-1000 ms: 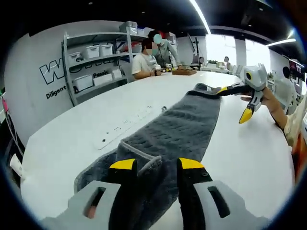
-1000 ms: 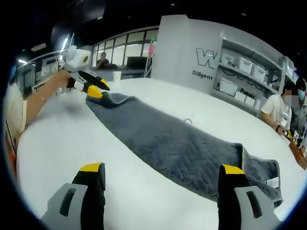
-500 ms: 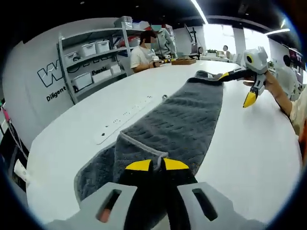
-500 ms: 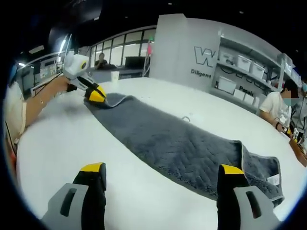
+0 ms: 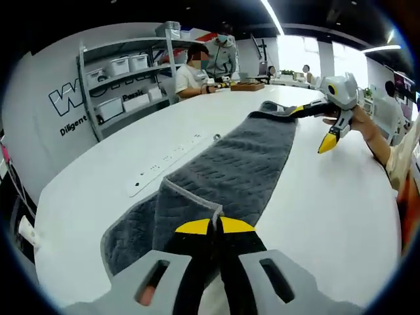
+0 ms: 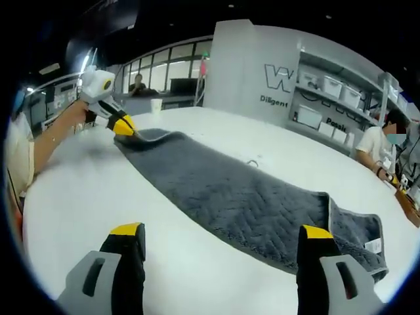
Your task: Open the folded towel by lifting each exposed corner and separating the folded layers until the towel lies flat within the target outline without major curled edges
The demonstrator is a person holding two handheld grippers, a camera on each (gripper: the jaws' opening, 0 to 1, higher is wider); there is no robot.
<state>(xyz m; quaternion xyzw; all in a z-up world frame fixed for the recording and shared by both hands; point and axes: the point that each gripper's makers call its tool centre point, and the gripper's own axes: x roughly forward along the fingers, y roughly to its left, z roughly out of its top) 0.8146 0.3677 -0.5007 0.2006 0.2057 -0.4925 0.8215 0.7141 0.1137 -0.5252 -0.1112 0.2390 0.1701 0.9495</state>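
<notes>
A long grey towel (image 5: 244, 161) lies folded lengthwise across the white table (image 5: 328, 210). In the left gripper view, my left gripper (image 5: 215, 226) is shut on the towel's near corner, and a folded layer with a pale hem rises to the jaws. My right gripper (image 5: 312, 126) is open at the towel's far end, its upper jaw over the edge there. In the right gripper view the towel (image 6: 243, 197) runs away from my open right gripper (image 6: 220, 231), which has only bare table between its jaws. At the far end my left gripper (image 6: 123, 125) pinches the corner.
A white power strip (image 5: 164, 167) lies on the table beside the towel. A shelf with white bins (image 5: 125, 79) stands against the wall. People sit at the table's far end (image 5: 193, 72). A cup (image 6: 159, 104) stands beyond the towel. A small label (image 6: 373, 246) shows at the towel's end.
My left gripper's jaws went from open to shut on the towel corner and have drawn it back a little. The right gripper has stayed open.
</notes>
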